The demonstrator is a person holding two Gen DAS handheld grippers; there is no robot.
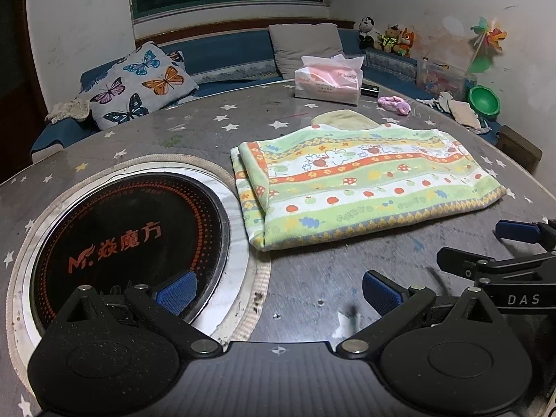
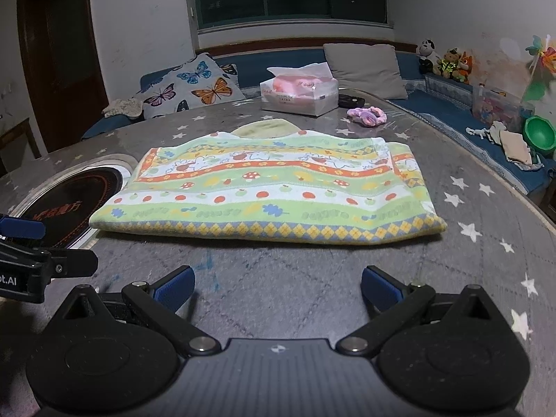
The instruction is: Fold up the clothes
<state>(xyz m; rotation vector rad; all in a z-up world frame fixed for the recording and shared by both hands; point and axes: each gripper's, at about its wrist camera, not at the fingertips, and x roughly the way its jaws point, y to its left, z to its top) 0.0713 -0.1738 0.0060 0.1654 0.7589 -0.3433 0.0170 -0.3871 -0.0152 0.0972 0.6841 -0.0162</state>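
A green, orange and white patterned cloth lies folded flat on the grey star-print table; in the right wrist view it lies straight ahead. A pale yellow-green cloth peeks out behind it. My left gripper is open and empty, just short of the cloth's near left corner. My right gripper is open and empty, a short way in front of the cloth's near edge. The right gripper's fingers show at the right edge of the left wrist view.
A round black induction cooktop is set into the table at the left. A tissue pack, a black object and a purple scrunchie sit at the far side. A blue bench with pillows and toys runs behind.
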